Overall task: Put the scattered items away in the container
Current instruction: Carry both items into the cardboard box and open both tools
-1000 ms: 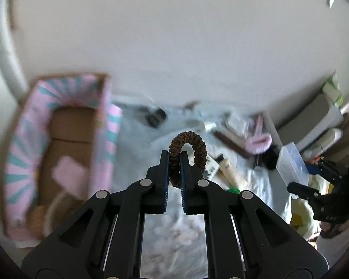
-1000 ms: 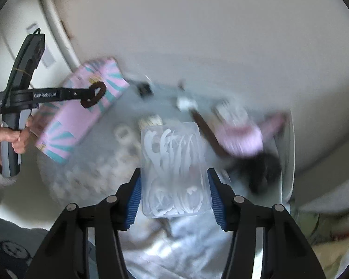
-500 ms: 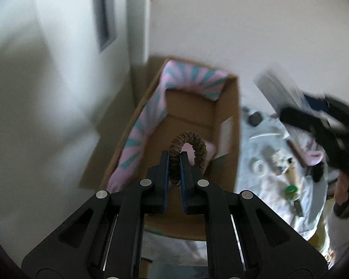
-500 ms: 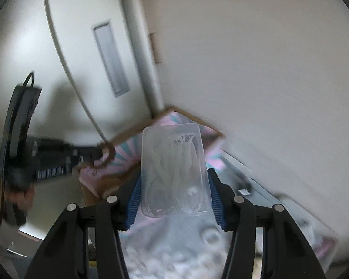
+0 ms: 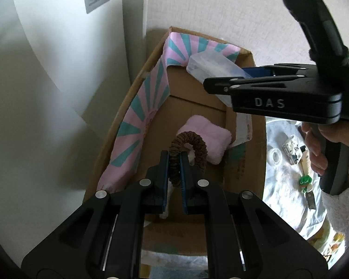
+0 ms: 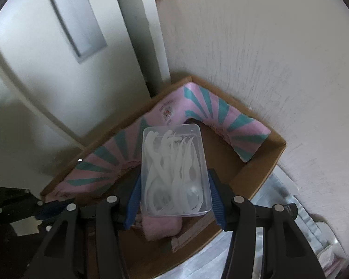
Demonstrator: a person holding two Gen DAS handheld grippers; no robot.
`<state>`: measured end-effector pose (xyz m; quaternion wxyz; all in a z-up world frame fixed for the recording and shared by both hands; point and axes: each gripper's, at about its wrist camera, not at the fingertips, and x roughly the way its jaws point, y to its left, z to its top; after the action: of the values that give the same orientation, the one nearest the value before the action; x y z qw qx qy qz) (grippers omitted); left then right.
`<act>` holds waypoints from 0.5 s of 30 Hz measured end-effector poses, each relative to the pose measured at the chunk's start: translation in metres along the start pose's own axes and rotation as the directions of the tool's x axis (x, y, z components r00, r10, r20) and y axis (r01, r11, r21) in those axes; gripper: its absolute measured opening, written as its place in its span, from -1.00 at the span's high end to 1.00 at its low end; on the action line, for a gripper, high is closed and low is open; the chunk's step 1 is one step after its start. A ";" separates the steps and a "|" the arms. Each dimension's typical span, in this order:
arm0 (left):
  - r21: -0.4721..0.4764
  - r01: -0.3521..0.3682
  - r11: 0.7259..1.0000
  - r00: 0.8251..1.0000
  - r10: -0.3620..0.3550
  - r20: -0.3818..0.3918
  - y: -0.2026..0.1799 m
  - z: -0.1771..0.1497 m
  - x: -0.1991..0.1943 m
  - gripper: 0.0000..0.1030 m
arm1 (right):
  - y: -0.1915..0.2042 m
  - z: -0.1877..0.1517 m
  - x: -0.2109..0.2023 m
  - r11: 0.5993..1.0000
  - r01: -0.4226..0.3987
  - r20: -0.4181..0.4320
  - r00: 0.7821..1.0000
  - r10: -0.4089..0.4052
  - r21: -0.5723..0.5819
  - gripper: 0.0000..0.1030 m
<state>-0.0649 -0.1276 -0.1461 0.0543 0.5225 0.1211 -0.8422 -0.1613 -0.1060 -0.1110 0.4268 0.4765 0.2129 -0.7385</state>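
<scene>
Hovering over the box (image 5: 244,125), left gripper (image 5: 174,162) pinches a scrunchie (image 5: 193,146), right gripper (image 6: 172,195) clamps a floss case (image 6: 174,169); release low, clear of each other.

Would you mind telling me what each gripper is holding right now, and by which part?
The left gripper pinches a brown hair scrunchie by one side of its loop. The right gripper clamps a clear box of floss picks across its long sides.

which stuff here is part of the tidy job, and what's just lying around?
Job:
- cardboard box
- brown scrunchie, shut in left gripper
- clear case of floss picks, clamped in right gripper
- pink pad, already in the box

Lying about, still on the sheet:
- tape roll
- green frog toy
- small tube
</scene>
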 end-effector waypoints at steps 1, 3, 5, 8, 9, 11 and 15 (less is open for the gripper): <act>0.002 -0.002 1.000 1.000 0.002 -0.003 0.000 0.000 0.003 0.86 | -0.003 0.000 0.000 1.000 0.001 -0.005 1.000 -0.001 0.000 0.04; 0.008 -0.005 1.000 1.000 0.005 -0.013 0.000 0.001 0.006 0.83 | -0.005 0.002 0.008 1.000 0.004 -0.021 1.000 -0.004 0.006 0.04; 0.015 -0.007 1.000 1.000 0.008 -0.025 -0.001 0.001 0.010 0.58 | -0.005 0.005 0.016 1.000 0.013 -0.040 0.999 -0.012 0.007 0.03; 0.021 -0.045 0.999 0.999 0.045 -0.013 -0.004 0.001 0.006 -0.29 | -0.003 0.006 0.022 0.999 0.041 -0.059 0.997 -0.041 0.003 0.02; 0.022 -0.047 0.999 0.999 0.047 -0.002 -0.005 0.001 0.004 -0.33 | -0.003 0.005 0.023 0.999 0.043 -0.061 0.997 -0.043 0.002 0.01; 0.021 -0.042 0.999 0.999 0.043 -0.003 -0.006 0.002 0.002 -0.34 | -0.002 0.005 0.022 0.999 0.052 -0.063 0.997 -0.052 0.000 -0.01; -0.016 -0.007 1.000 0.998 0.006 -0.069 -0.003 0.005 0.005 -0.64 | -0.006 0.003 0.010 0.999 0.038 -0.037 0.999 -0.037 0.033 -0.03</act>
<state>-0.0723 -0.1257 -0.1484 0.0571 0.5512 0.1279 -0.8225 -0.1702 -0.1091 -0.1185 0.4008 0.4929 0.2173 -0.7411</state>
